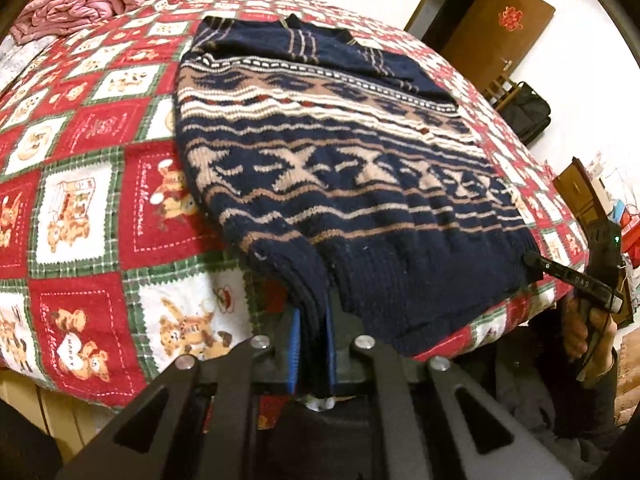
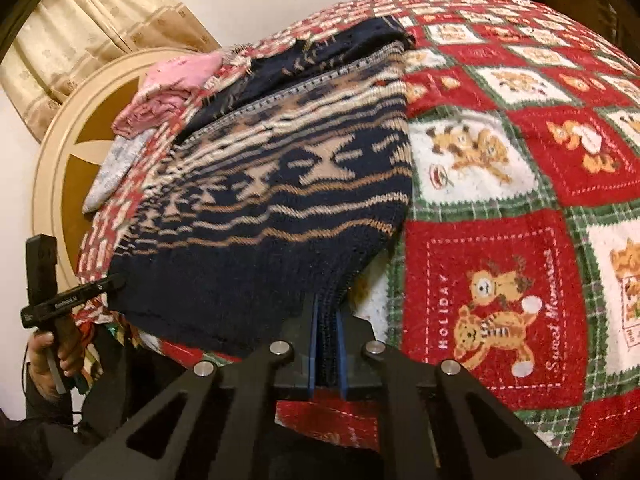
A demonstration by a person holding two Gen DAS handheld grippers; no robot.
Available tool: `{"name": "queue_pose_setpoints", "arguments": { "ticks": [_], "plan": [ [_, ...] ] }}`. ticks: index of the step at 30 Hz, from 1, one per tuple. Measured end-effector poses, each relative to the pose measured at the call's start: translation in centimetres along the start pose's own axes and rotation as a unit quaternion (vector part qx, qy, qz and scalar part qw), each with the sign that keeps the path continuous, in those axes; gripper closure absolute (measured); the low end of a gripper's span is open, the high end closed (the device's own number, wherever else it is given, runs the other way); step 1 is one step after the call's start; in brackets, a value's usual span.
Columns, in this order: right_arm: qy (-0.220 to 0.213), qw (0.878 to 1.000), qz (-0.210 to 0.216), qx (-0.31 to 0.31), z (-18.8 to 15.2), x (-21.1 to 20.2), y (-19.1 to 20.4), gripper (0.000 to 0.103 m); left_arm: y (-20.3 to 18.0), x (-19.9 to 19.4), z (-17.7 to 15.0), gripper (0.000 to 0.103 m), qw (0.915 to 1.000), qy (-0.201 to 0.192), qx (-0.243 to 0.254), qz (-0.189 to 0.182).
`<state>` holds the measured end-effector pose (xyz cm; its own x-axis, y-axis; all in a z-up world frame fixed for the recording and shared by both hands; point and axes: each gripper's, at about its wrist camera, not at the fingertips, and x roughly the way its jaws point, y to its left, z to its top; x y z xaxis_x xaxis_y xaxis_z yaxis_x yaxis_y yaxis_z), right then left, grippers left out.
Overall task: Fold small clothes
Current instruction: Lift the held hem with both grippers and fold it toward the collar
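Black angular gripper frames, silver round screws, blue fingers; bare-skinned hand, dark sleeve.
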<state>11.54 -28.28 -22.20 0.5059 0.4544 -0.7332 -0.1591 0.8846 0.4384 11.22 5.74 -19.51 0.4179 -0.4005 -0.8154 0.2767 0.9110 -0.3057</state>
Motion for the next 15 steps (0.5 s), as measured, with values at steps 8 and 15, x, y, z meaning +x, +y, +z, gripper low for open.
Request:
{"name": "queue_pose_setpoints", "arguments": {
  "ticks": [8,15],
  "plan": [
    [-0.071,0.997,0.031,-0.006,1.4,-3.4,0.9,0.097,-0.2,-3.1,1.4,0.093,0.9979,-0.065,0.007,0.003],
    [-0.120,0.991,0.055,-0.006,4.8,-5.8,1.7,0.097,0.9,-5.1,4.8,0.093,0.9939,-0.106,-0.011,-0.031]
  ]
}}
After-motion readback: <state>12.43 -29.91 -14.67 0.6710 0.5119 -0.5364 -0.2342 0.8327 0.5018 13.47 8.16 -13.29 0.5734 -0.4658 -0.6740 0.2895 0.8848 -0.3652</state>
